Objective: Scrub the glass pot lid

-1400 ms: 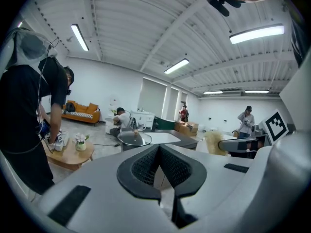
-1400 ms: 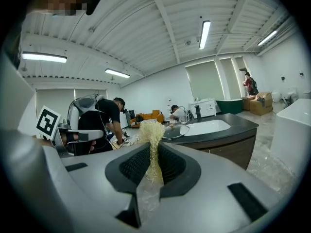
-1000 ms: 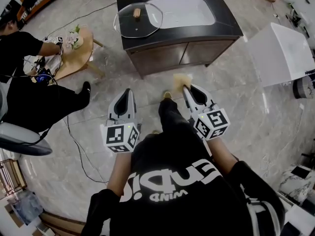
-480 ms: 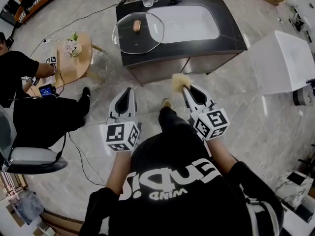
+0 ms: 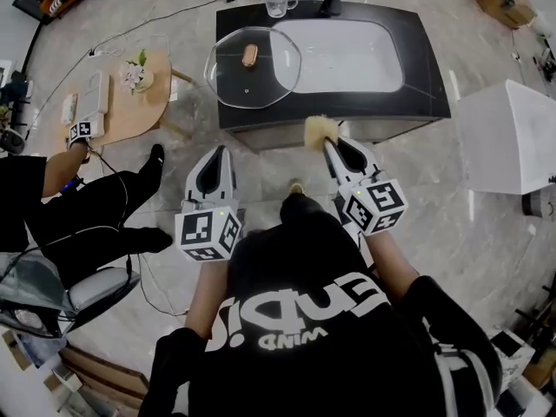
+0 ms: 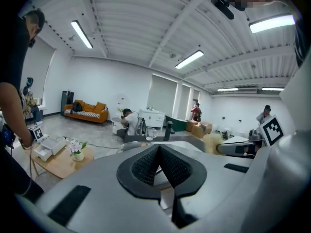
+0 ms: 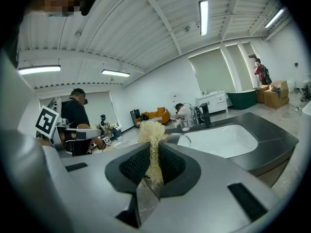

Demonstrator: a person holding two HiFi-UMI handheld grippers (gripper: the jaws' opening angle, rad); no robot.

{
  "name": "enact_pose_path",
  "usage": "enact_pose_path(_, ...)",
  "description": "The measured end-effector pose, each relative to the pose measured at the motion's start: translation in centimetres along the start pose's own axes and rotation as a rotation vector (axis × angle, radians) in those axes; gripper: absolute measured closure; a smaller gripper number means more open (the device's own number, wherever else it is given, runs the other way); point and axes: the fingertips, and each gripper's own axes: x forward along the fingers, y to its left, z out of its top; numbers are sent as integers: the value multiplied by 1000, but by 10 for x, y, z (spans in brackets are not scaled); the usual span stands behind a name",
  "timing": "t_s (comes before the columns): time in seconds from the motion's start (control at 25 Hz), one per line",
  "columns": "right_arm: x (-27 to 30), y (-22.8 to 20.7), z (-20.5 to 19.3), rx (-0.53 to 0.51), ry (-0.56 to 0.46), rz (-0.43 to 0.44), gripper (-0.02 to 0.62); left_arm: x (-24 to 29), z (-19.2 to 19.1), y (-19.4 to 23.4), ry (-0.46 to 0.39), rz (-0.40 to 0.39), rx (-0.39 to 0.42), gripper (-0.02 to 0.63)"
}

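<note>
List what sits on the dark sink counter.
A round glass pot lid with a wooden knob lies left of the white basin; a clear glass mug stands behind it. The straw-coloured fibre scrubber hides part of the counter's front edge.

A big open lab or studio: lone sink counter [image 5: 427,69] at top centre, strip lights [image 6: 81,34], sofa [image 6: 88,112], marble floor [image 5: 486,224].

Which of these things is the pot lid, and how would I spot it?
Find the dark counter with the white sink sunk into it, in front of the person. On its left end, beside the sink, lies the lid: a wide, flat, see-through disc with a small brown knob in its middle, unlike the tall glass mug standing beyond it.
</note>
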Motion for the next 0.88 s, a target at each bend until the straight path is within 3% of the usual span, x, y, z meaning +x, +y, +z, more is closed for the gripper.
enact_pose_path(0.2, 28, -9, 5, -12, 18, 60, 558, 15, 2, 9, -5, 59, -24, 592)
enact_pose_path(0.48, 58, -16, 9, -16, 45, 94, 558, 36, 8, 21, -9, 85, -31, 592)
enact_pose_path(0.88, 99, -36, 31, -11, 46, 39, 558, 93, 24, 45, -6, 25, -19, 592)
